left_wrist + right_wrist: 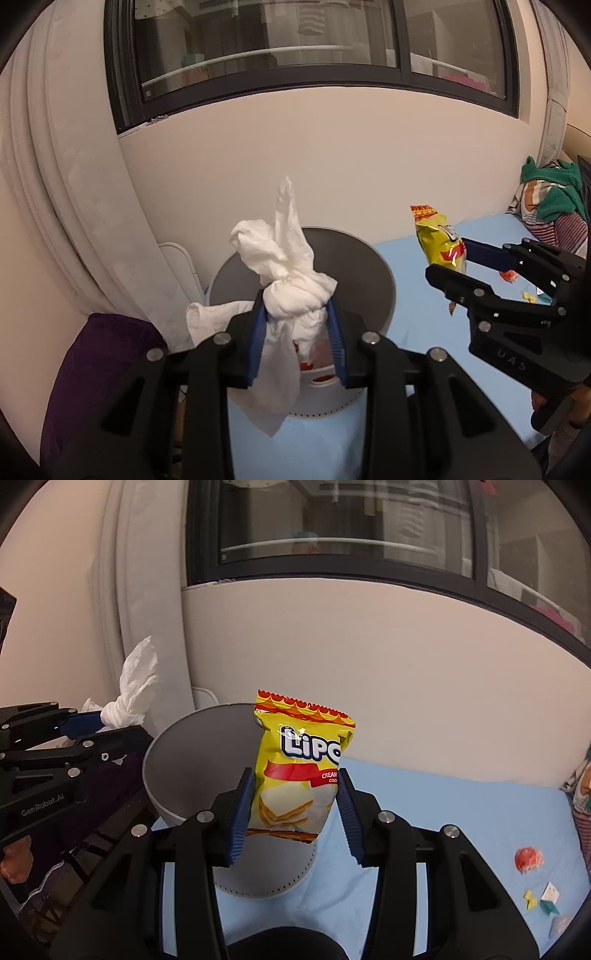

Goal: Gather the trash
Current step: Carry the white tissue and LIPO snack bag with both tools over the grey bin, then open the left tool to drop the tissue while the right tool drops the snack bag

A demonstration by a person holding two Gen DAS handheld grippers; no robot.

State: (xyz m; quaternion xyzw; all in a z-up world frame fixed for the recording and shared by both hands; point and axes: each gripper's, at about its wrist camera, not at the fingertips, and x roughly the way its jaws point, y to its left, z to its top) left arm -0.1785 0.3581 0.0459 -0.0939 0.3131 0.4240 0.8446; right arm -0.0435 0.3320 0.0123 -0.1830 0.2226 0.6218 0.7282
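A: While both grippers hang over the bin [192, 760], nothing carried is in it yet. Room first: pale wall [332, 155], dark-framed window [314, 48] above, white curtain [55, 166] at the left side. The surface is a light blue sheet [461, 812], likely a bed, with the grey bin standing on it against the wall.

B: And the loads?

A: Left gripper [297, 332] is clamped on a knotted wad of white tissue [288, 273], held right above the bin mouth. Right gripper [295, 808] has its blue pads pressed on a yellow snack bag [299, 771], held upright, just beside the bin's rim.

B: Anything inside the bin already?

A: In the left view there are red-and-white bits low in it; I can't tell what they are.

B: So what's left?

A: My reading: two drops pending, tissue and bag. After that, small litter on the sheet, well apart from the bin: an orange crumpled wrapper [529, 858] and a few little paper scraps [543, 901]. A pile of clothes [554, 199] sits at the far edge, probably not trash. Purple cushion [99, 354] at the left.
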